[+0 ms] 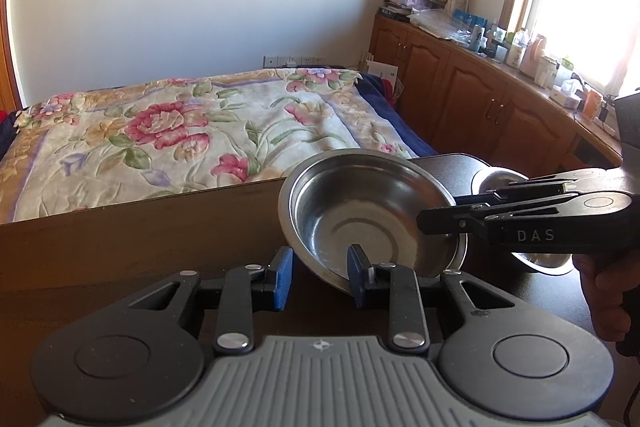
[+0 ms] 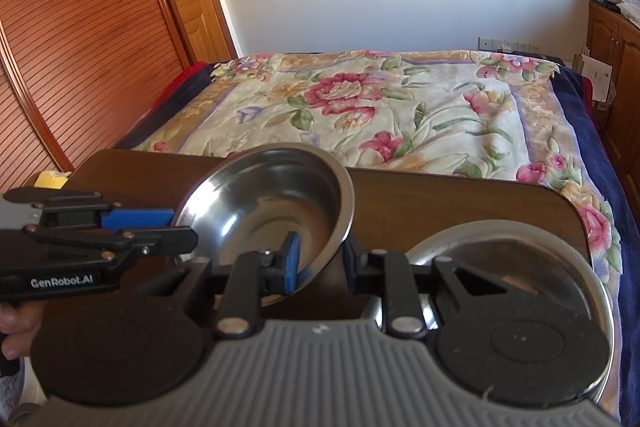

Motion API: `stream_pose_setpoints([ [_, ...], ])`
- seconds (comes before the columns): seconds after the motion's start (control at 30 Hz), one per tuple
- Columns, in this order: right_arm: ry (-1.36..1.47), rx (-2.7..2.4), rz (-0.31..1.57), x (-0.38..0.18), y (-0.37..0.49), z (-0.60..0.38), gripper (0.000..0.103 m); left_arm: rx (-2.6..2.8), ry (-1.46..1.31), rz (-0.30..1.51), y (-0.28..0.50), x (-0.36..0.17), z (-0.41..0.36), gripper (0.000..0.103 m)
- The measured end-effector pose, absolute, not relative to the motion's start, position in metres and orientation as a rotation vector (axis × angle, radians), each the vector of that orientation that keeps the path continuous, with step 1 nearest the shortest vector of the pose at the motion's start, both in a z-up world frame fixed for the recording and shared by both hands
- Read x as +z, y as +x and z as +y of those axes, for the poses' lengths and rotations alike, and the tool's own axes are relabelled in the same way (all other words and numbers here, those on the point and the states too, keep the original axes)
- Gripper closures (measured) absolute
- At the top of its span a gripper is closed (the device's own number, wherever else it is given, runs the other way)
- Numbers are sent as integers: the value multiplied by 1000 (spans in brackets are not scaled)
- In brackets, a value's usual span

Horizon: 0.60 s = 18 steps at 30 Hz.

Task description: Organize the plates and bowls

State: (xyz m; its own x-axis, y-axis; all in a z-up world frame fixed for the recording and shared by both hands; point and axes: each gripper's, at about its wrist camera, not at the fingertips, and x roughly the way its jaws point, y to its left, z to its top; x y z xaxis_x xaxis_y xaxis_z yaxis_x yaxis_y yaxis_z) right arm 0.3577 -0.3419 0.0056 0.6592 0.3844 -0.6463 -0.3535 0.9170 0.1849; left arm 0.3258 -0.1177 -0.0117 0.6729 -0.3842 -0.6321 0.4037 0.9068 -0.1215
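Left wrist view, from left to right, every place given relative to the steel bowl (image 1: 360, 211)

Behind the bowl and to its left: a bed (image 1: 160, 131) under a flowered blanket. Below it and to its left: bare dark wood of the surface (image 1: 120, 247).

At the bowl's near rim: the left hand-held gripper (image 1: 320, 275). One blue pad (image 1: 282, 277) is outside the wall and the other inside the hollow, so the rim stands between them. Whether the pads press on the metal cannot be told.

The bowl itself is tilted, its hollow turned toward the camera. Its lowest edge is hidden behind the gripper.

At the bowl's right rim: the right hand-held gripper (image 1: 424, 221), clenched on the edge and carried by a hand (image 1: 604, 287).

Just right of the bowl, behind that gripper: a second steel dish (image 1: 544, 261) lying on the surface. Farther right and behind: a wooden cabinet (image 1: 460, 87) with a cluttered top, under a bright window.

Right wrist view, same order

Far left of the bowl: a slatted wooden door (image 2: 80, 47). At the bowl's left rim: the tip of the left hand-held gripper, entering from the left.

At the near rim: the right hand-held gripper, its blue pad inside the hollow and its dark finger outside, closed on the wall.

Right of the bowl: the second steel dish, flat on the surface and partly covered by the gripper's body
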Motion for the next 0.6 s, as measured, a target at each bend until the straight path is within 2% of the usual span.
stream_pose_setpoints([
  [0.33,19,421,747,3,355,-333,79,-451,-19,756,329,-18,-113,72],
  [0.6,52,429,749,9,347,-336,80,-458,-8,733,315,0,-111,73],
])
